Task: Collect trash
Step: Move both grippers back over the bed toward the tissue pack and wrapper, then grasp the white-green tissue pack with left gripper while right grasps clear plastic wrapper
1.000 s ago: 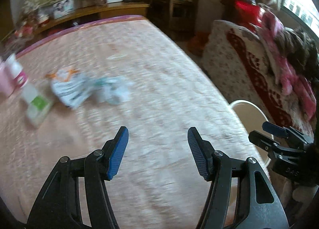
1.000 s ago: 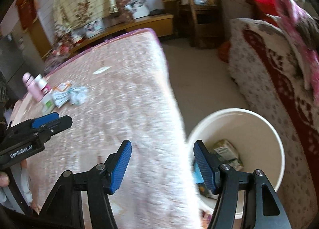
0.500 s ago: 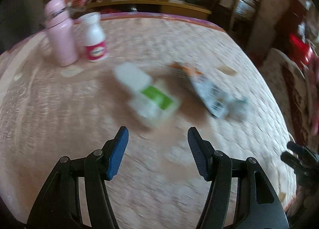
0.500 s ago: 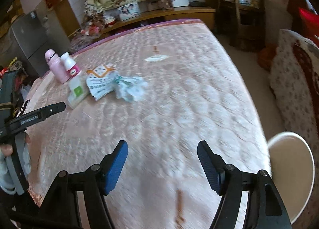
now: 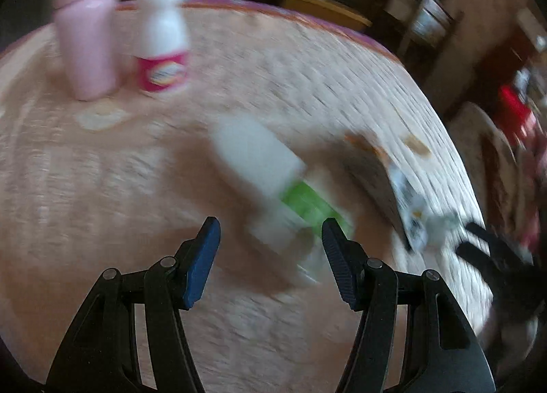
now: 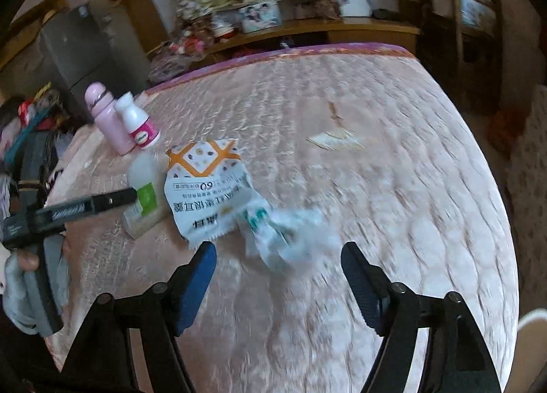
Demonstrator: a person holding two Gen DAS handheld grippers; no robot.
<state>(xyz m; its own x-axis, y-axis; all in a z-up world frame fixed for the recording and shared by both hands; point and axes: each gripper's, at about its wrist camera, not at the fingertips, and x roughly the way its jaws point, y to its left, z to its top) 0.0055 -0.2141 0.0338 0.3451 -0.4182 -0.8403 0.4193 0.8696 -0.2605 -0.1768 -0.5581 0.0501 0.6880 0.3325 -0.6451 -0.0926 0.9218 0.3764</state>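
Note:
On the pink quilted bed lies a clear plastic bottle with a green label. My left gripper hovers just short of it, open, and the bottle's lower end sits blurred between the fingertips. Right of the bottle lies a white snack bag with an orange pattern. A crumpled white-and-green wrapper lies against the bag's near corner. My right gripper is right in front of that wrapper. Its jaws are opening and no pad presses on anything.
A pink bottle and a white bottle with a pink label stand upright at the bed's far left. A paper scrap lies mid-bed. A white bin's rim shows at the lower right, off the bed.
Both grippers swung left, away from the white bin, and closed in on the litter. The bottle and the crumpled wrapper now sit near the fingertips. The right jaws stand wider.

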